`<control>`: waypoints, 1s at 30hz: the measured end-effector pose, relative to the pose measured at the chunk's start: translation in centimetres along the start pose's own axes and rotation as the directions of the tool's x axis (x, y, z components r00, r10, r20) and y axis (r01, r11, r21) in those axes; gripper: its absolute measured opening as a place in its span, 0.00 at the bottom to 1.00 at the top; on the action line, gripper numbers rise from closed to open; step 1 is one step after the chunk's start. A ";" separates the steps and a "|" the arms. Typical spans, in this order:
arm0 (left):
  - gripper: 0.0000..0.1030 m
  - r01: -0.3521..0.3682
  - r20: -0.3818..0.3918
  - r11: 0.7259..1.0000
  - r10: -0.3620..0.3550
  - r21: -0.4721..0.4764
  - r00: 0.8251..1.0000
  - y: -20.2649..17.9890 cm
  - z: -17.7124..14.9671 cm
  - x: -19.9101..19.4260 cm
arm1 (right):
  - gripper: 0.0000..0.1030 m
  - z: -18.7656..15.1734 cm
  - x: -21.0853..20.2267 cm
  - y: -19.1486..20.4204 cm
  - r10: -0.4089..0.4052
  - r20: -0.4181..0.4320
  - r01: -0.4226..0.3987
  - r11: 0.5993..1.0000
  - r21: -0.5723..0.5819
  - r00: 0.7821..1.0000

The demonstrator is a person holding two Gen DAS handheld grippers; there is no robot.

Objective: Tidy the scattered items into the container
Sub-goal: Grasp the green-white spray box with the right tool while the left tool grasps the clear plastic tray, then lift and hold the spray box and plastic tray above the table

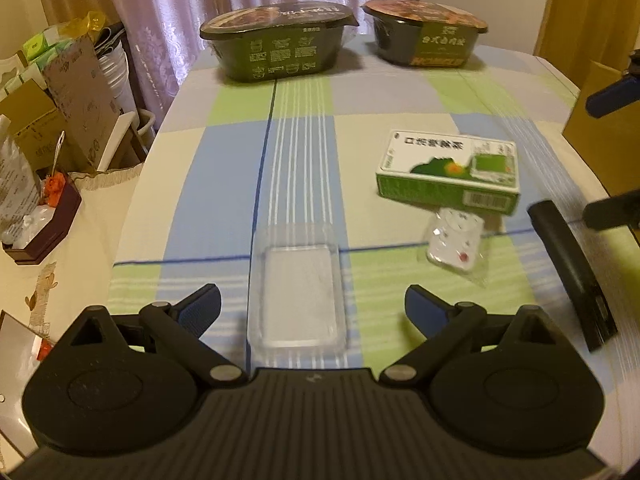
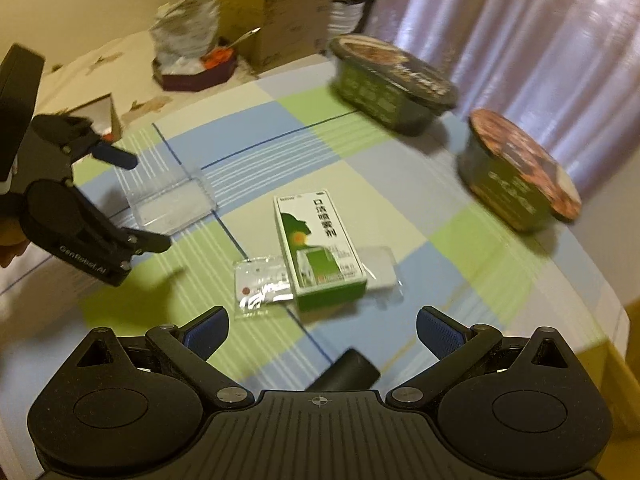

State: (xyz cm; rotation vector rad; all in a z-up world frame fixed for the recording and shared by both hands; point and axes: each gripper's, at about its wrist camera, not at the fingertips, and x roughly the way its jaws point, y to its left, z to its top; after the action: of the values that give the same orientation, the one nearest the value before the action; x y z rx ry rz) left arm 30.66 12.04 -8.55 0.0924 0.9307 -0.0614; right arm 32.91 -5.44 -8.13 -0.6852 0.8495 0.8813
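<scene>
A clear plastic container [image 1: 298,292] [image 2: 172,200] lies empty on the checked tablecloth, between the fingers of my open left gripper [image 1: 312,304] [image 2: 140,200]. To its right, a green-and-white box [image 1: 448,168] [image 2: 320,248] rests partly on a clear packet [image 1: 456,244] [image 2: 264,284] holding a white item. A black cylinder [image 1: 568,264] [image 2: 348,372] lies nearest my right gripper [image 2: 322,320], which is open and empty just short of the box. The right gripper's fingers [image 1: 612,92] show at the right edge of the left wrist view.
Two lidded instant-meal bowls, one oblong [image 1: 280,44] [image 2: 392,84] and one round [image 1: 424,36] [image 2: 516,172], stand at the table's far edge before a curtain. Cardboard boxes [image 1: 60,92] and a dark tray [image 1: 44,220] crowd the left side.
</scene>
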 end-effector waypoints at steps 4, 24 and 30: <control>0.83 0.016 -0.010 1.000 -0.015 0.014 1.000 0.4 0.1 1.0 | 1.00 1.2 2.1 -0.5 0.015 -0.021 -0.016 0.999 -0.045 1.000; 0.51 0.103 -0.029 0.995 -0.102 0.018 0.994 1.8 -0.4 2.9 | 0.58 5.3 10.9 -0.2 0.025 -0.166 -0.055 0.982 -0.178 0.986; 0.51 0.133 -0.030 0.990 -0.131 0.044 0.991 1.4 -0.5 2.7 | 0.56 4.7 8.9 0.4 0.005 -0.137 -0.029 0.985 -0.171 0.991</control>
State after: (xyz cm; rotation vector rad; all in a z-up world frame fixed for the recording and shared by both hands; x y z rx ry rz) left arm 31.93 13.42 -10.94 0.0743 0.9620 -0.2047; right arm 37.41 1.84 -13.49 -0.8981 0.9080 0.9386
